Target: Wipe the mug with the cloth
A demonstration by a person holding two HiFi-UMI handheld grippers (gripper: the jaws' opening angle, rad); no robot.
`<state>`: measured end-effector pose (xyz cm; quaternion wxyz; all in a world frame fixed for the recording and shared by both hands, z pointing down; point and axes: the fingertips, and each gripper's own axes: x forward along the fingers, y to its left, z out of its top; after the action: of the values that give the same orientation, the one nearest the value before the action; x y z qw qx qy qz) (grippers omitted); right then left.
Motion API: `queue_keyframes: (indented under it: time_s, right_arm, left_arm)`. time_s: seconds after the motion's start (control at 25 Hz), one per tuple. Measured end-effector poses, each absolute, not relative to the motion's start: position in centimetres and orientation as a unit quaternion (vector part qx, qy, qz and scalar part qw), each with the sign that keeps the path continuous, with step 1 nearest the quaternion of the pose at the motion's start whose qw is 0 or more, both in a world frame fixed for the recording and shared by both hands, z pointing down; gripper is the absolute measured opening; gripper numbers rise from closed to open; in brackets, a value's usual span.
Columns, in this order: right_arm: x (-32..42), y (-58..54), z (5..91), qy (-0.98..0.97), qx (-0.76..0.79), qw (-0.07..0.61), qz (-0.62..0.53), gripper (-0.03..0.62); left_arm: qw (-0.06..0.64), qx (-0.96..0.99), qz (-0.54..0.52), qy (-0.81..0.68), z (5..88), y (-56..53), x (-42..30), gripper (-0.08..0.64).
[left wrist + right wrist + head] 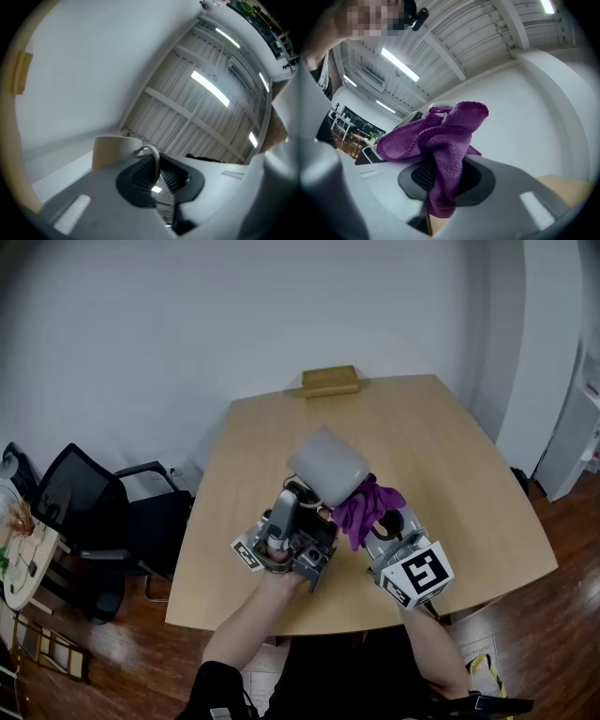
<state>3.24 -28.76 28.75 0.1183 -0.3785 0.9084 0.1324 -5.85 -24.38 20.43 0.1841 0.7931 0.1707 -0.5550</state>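
Note:
A pale grey mug (328,465) is held up above the wooden table (441,437), its bottom facing the head camera. My left gripper (302,491) points steeply upward and is shut on the mug's thin handle (152,161); the mug body (115,151) shows just beyond the jaws in the left gripper view. My right gripper (375,517) is shut on a purple cloth (366,507), which bunches out of the jaws (440,145) and hangs right beside the mug's lower right side. Whether cloth and mug touch I cannot tell.
A tan rectangular block (330,382) lies at the table's far edge. A black office chair (94,512) stands left of the table, and a small round side table (23,549) with items is at the far left. White walls surround the table.

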Motion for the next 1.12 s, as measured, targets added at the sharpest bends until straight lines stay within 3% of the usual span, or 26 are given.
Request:
queue_keyframes:
  time_s: [0.08,0.24,0.32,0.52,0.64,0.76,0.84,0.96,1.12]
  right_arm:
    - [3.6,-29.1,29.5,0.918,-0.366,0.134,0.075,0.08]
    - [2.8,-28.2,29.3,0.94,-0.221,0.245,-0.081,0.081]
    - [2.5,-27.6,29.2,0.941,-0.174,0.273,-0.1,0.08]
    - [1.2,-26.8,30.4,0.958,-0.139,0.23,-0.098,0.081]
    - [3.3,-28.7,31.6,0.947,-0.21,0.213,-0.119,0.081]
    - [9.1,-28.0,28.7,0.902,-0.236,0.344,-0.113,0.08]
    - [10.1,-25.0,25.9,0.892,-0.216,0.394,-0.052,0.08]
    - [7.6,-22.3,24.9,0.905,-0.223,0.362,0.014,0.08]
    - [4.8,-23.4,27.4,0.92,-0.252,0.3,-0.007,0.08]
  left_arm:
    - [0.182,0.789,-0.56,0.178,20.6,-24.0,-6.1,0.037]
    - [0.156,0.803,-0.53,0.224,20.5,-22.0,-5.1,0.037]
    - [0.136,0.818,-0.502,0.244,20.3,-20.5,-4.1,0.037]
    - [0.097,0.842,-0.443,0.291,21.7,-17.3,-2.4,0.037]
    - [0.077,0.85,-0.429,0.295,22.0,-15.8,-2.3,0.037]
    - [0.063,0.853,-0.44,0.274,21.7,-16.0,-3.2,0.037]
    - [0.064,0.854,-0.45,0.253,21.2,-16.9,-3.5,0.037]
    - [0.069,0.849,-0.469,0.234,20.5,-17.6,-3.4,0.037]
    - [0.025,0.874,-0.441,0.203,20.8,-17.2,-2.4,0.037]
